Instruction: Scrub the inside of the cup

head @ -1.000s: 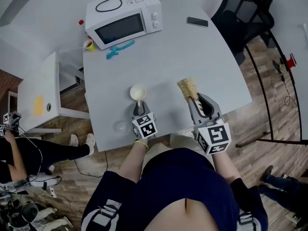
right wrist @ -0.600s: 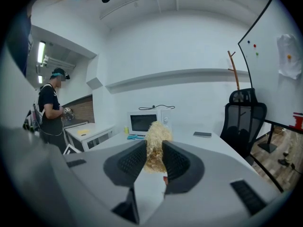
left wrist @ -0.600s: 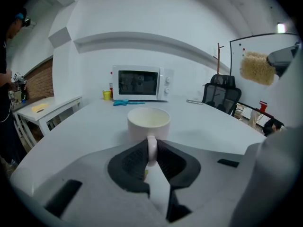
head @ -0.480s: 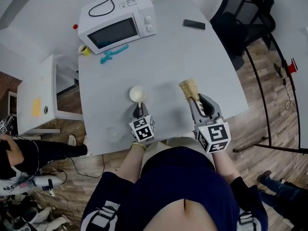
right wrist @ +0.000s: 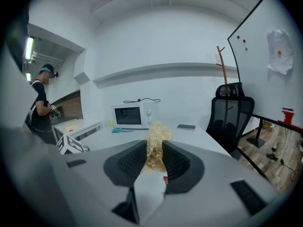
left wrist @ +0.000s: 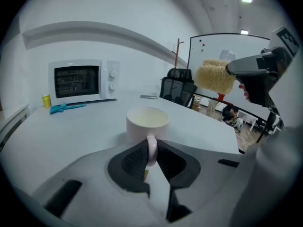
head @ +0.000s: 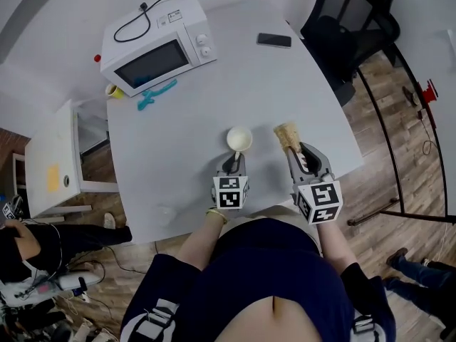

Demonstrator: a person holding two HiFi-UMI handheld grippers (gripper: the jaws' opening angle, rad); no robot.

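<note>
A cream cup [head: 239, 139] stands upright on the grey table [head: 214, 105], its handle facing me. My left gripper [head: 234, 157] is shut on that handle [left wrist: 152, 149], with both pads pressed against it. The cup's inside [left wrist: 147, 117] looks empty. My right gripper [head: 296, 147] is shut on a straw-coloured fibrous scrubber [head: 287, 134], held just right of the cup and above the table. In the left gripper view the scrubber [left wrist: 215, 75] hangs up and to the right of the cup. In the right gripper view the scrubber [right wrist: 155, 143] sticks out between the pads.
A white microwave [head: 153, 45] with a black cable sits at the table's far left. Near it lie a teal object [head: 157, 93] and a small yellow cup [head: 114, 90]. A phone [head: 273, 40] lies far right. A black chair [head: 349, 27] stands beyond the table. A white side table [head: 53, 162] stands at the left.
My left gripper and the cup have moved right across the table, so the gap to the scrubber has narrowed. The head camera has shifted too.
</note>
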